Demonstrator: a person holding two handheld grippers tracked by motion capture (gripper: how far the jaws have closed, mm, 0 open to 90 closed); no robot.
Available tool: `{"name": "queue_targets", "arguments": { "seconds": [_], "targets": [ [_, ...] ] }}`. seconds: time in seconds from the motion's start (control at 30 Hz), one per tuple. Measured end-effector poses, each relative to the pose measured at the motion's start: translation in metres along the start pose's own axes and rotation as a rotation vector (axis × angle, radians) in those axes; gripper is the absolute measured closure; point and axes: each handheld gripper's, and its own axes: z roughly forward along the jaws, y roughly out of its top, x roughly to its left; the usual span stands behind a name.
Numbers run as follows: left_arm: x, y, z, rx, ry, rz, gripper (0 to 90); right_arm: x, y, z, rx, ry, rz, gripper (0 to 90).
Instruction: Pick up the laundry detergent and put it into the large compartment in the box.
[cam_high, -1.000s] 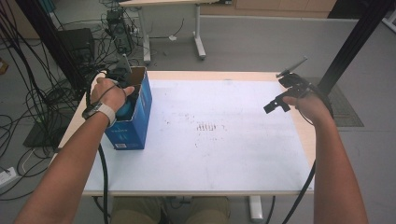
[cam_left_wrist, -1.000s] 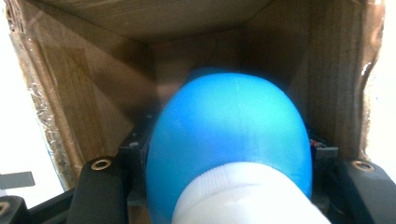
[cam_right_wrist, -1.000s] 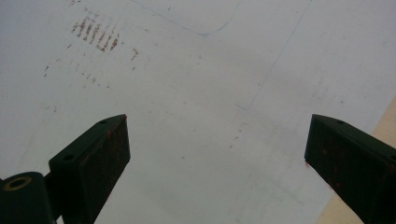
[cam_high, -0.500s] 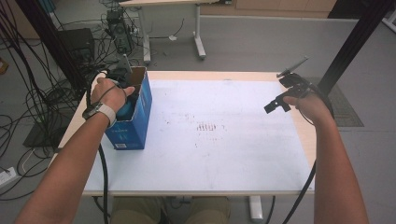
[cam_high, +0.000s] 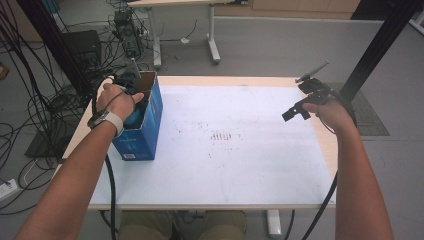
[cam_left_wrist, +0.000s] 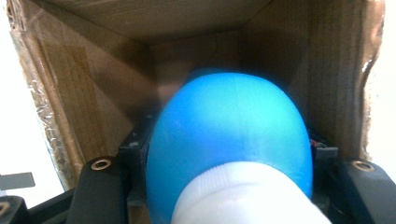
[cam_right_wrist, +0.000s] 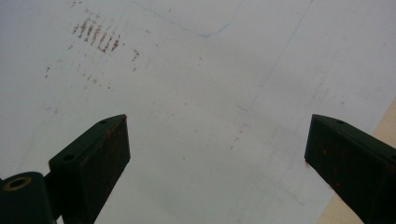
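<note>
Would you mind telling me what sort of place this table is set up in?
Most likely a lab or workshop rather than a home. Bundles of black cables hang and trail over the grey floor, another desk stands behind, and the white-covered table is a plain work surface.

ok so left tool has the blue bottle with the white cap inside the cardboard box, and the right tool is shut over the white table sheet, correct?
Not quite: the right tool is open, its jaws standing wide apart over the white table sheet in the right gripper view. The rest holds: the left tool grips the blue bottle with the white cap inside the cardboard box.
</note>
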Motion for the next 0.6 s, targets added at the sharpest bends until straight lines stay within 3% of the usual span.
{"name": "queue_targets", "arguments": {
  "seconds": [0.6],
  "targets": [
    [0.0000,0.0001,0.0000,0.002,-0.001,-0.001,37.7,-0.0013,-0.0028,-0.0011,-0.001,-0.001,0.005,6.5]
  ]
}}
